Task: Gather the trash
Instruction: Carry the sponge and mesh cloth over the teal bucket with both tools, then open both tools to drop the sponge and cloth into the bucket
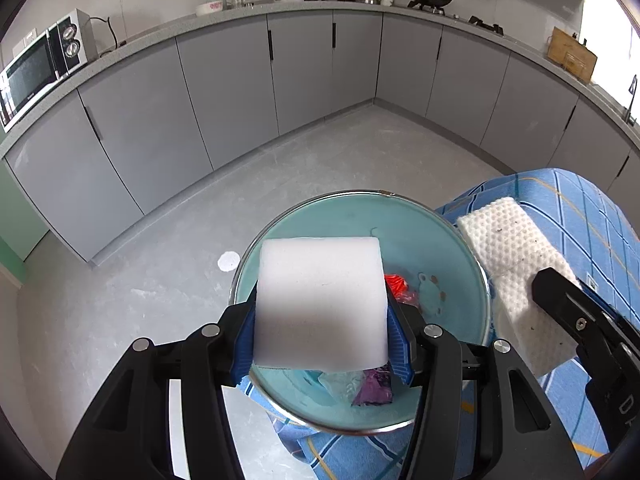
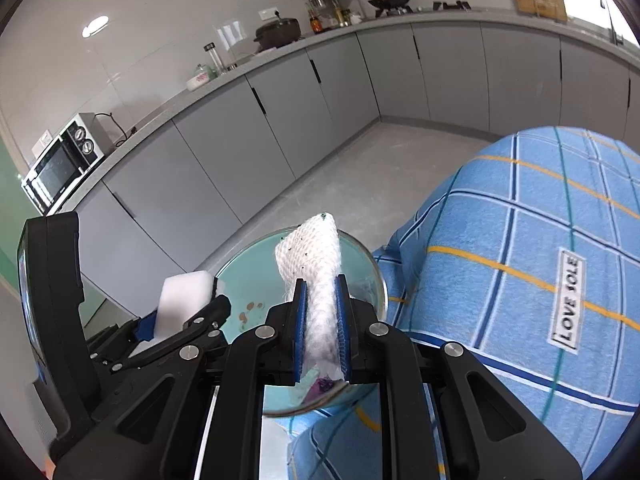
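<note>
My left gripper (image 1: 322,334) is shut on a white foam block (image 1: 320,304) and holds it over a round teal bin (image 1: 460,248) with a metal rim. Red (image 1: 396,282) and purple wrappers (image 1: 376,390) lie in the bin. My right gripper (image 2: 322,332) is shut on a folded white textured cloth (image 2: 316,264) above the same bin (image 2: 248,276). The cloth (image 1: 516,256) and right gripper also show at the right of the left wrist view. The left gripper with the foam block (image 2: 182,300) shows at the left of the right wrist view.
A blue plaid cloth (image 2: 520,248) covers a surface to the right of and under the bin. Grey floor (image 1: 280,184) lies beyond. Grey cabinets (image 1: 224,92) with a counter line the far walls, with a microwave (image 1: 40,68) at the left.
</note>
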Demonstrator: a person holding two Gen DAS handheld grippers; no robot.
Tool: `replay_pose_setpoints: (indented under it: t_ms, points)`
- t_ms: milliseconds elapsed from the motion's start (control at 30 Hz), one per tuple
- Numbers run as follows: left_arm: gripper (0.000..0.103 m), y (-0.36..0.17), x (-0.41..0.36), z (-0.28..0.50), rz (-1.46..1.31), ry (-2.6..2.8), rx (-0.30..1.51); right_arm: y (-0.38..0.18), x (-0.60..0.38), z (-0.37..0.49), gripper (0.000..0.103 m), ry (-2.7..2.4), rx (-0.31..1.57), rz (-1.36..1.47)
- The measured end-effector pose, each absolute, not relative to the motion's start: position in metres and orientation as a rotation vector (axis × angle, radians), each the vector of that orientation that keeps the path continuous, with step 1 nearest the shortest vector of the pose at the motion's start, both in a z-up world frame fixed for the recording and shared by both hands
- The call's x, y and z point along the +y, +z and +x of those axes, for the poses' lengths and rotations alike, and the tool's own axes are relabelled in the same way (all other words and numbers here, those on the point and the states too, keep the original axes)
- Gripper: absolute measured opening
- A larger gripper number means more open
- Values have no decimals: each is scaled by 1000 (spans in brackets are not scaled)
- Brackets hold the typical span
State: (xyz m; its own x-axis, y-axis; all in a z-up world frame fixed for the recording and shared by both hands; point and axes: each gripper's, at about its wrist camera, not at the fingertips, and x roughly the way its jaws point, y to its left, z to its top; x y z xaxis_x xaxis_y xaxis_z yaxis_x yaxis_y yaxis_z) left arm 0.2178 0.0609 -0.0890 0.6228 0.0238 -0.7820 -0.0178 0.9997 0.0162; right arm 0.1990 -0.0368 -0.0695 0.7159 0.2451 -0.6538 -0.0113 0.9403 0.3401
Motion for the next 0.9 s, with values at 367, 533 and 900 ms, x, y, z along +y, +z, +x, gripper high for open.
replay_pose_setpoints:
  t_ms: [367,533,900]
  points:
    - [53,-118,67,249,29,45,975,-98,-33,229,18,117,823,351]
    - [71,-126,75,253,4,66,1003,-105,-34,230,47,178,825,383]
    - [97,-91,75,213,-3,77,857,-67,-54,191,77,183,673,393]
